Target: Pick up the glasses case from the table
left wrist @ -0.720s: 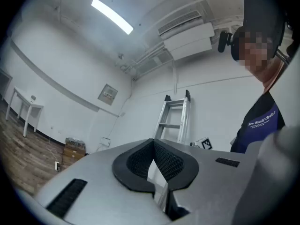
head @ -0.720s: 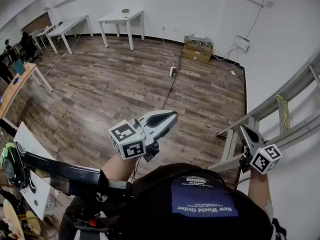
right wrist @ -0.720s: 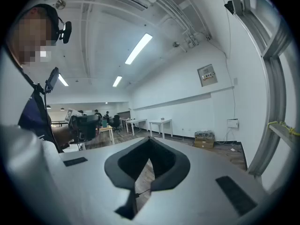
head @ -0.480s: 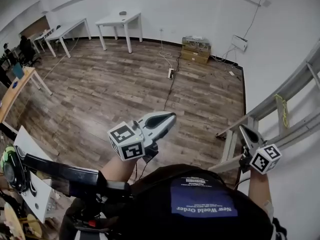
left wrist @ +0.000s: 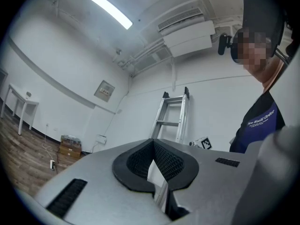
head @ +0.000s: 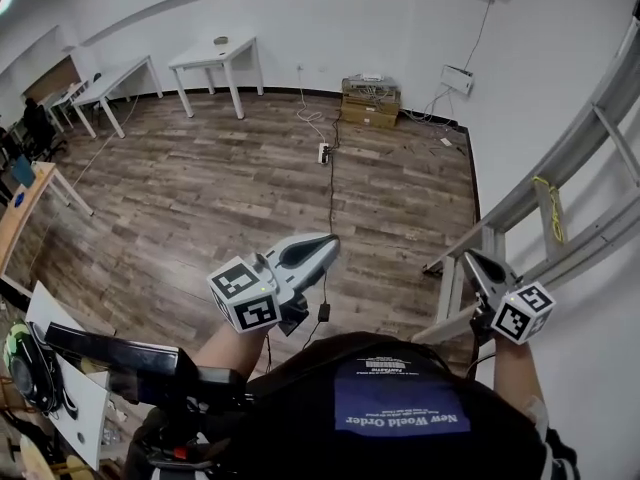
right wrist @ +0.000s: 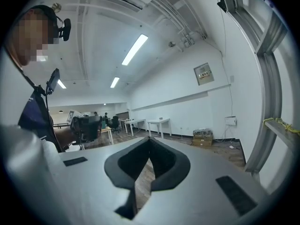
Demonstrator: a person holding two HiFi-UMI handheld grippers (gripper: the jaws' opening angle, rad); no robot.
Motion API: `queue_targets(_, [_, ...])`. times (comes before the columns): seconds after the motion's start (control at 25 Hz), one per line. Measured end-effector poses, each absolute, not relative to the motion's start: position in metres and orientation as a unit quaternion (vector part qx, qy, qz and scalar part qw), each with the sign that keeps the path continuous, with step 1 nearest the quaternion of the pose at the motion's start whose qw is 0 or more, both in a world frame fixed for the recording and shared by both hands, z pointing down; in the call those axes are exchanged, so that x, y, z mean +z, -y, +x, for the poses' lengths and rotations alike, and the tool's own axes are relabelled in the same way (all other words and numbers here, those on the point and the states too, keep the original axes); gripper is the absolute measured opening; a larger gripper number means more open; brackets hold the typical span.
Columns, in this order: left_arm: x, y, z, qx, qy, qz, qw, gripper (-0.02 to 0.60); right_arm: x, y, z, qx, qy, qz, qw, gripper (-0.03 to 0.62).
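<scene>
Held level over the wooden floor, closed tight, nothing gripped: left claw, and right claw beside the ladder.

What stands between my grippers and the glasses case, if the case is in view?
No glasses case shows in any view, so no path can be judged. The left gripper and right gripper are shut, empty, held above the brown wood-plank floor. Far across the room stand white tables; a silver metal ladder is at the right.
</scene>
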State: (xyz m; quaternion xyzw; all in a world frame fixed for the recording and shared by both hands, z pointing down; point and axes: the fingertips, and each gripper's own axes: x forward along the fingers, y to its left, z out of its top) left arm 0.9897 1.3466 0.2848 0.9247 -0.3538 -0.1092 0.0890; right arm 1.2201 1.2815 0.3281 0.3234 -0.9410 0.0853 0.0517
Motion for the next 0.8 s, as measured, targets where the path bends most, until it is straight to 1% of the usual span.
queue_targets(0.2, [0.282, -1.334, 1.030, -0.106, 0.340, 0.929, 0.099, 0.003, 0.323, -1.287, 1.253, 0.076, 0.942, 0.321, 0.058, 0.002])
queue_targets(0.56, [0.285, -1.297, 1.142, -0.104, 0.309, 0.939, 0.106, 0.003, 0.329, -1.281, 1.347, 0.065, 0.944, 0.311, 0.092, 0.002])
queue_targets(0.8, [0.293, -1.283, 1.190, -0.093, 0.304, 0.940, 0.123, 0.003, 0.336, -1.278, 1.380, 0.072, 0.950, 0.290, 0.094, 0.002])
